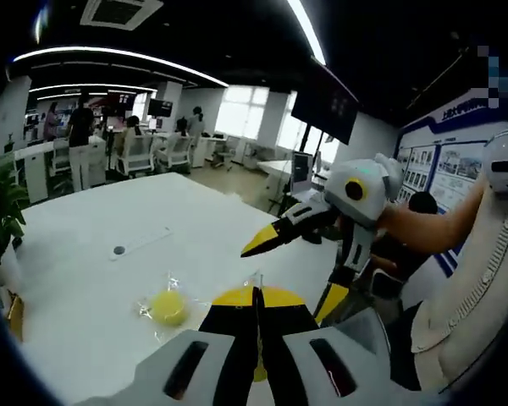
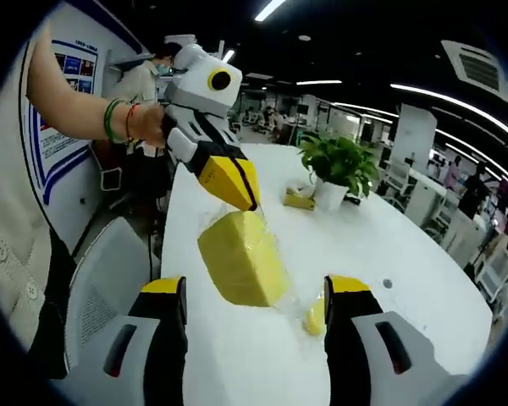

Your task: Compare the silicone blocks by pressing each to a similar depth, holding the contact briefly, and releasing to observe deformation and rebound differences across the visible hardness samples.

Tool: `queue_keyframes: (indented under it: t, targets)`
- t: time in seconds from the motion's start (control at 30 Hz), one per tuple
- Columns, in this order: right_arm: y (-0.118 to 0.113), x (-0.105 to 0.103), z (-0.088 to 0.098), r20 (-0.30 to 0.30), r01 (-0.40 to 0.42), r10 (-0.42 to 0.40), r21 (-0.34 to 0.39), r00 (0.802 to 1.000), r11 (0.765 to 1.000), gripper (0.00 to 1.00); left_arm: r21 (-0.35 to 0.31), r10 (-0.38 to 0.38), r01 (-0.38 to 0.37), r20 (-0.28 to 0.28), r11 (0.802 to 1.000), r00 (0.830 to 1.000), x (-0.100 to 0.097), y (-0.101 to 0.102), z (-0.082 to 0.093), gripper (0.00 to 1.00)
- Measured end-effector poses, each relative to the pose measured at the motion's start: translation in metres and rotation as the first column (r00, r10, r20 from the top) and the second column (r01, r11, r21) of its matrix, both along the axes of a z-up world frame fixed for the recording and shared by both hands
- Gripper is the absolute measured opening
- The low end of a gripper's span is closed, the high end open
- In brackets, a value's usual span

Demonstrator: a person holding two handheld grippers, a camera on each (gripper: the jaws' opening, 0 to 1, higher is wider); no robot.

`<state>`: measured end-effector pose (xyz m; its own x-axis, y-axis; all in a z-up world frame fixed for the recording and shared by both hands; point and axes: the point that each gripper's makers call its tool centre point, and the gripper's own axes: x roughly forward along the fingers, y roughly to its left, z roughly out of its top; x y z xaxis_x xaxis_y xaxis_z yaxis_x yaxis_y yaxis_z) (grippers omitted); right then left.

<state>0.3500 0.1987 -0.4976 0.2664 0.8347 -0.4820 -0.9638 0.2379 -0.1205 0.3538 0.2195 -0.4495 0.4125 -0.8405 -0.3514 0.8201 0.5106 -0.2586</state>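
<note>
Pinching wrapped yellow block [image 2: 241, 258], left claw [image 2: 252, 201] closed, right claw [image 2: 254, 317] open, no readable labels.

Just ahead of the right gripper [image 2: 256, 326], whose 2 jaws are grey and black with yellow tips, hangs a pale yellow block [image 2: 242, 258] in clear film. The left gripper [image 2: 237, 188] pinching its top has a white body, yellow-ringed black lens and yellow tips. Beyond lies a white table [image 2: 406, 279] with a green plant [image 2: 339, 161] in a white pot. Left of the left gripper's tips sits a round yellow sample [image 1: 168, 306].
</note>
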Motion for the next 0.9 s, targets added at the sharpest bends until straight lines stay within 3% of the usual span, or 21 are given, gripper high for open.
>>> queue_keyframes:
  t: [0.23, 0.57, 0.77, 0.9]
  targets:
    - [0.013, 0.005, -0.012, 0.000, -0.061, 0.061, -0.007, 0.998, 0.998, 0.54, 0.045, -0.082, 0.082, 0.007, 0.996, 0.997, -0.004, -0.018, -0.002, 0.00]
    - [0.024, -0.001, -0.038, -0.103, -0.146, 0.142, -0.037, 0.985, 0.989, 0.49, 0.127, -0.197, 0.191, 0.034, 0.973, 0.980, -0.013, -0.032, -0.007, 0.00]
    - [0.028, -0.010, -0.054, -0.164, -0.201, 0.189, -0.059, 0.968, 0.978, 0.37, 0.158, -0.260, 0.250, 0.051, 0.955, 0.964, -0.021, -0.039, -0.009, 0.00]
    - [0.028, -0.015, -0.057, -0.182, -0.212, 0.199, -0.056, 0.963, 0.976, 0.35, 0.176, -0.280, 0.267, 0.051, 0.947, 0.959, -0.024, -0.038, -0.012, 0.00]
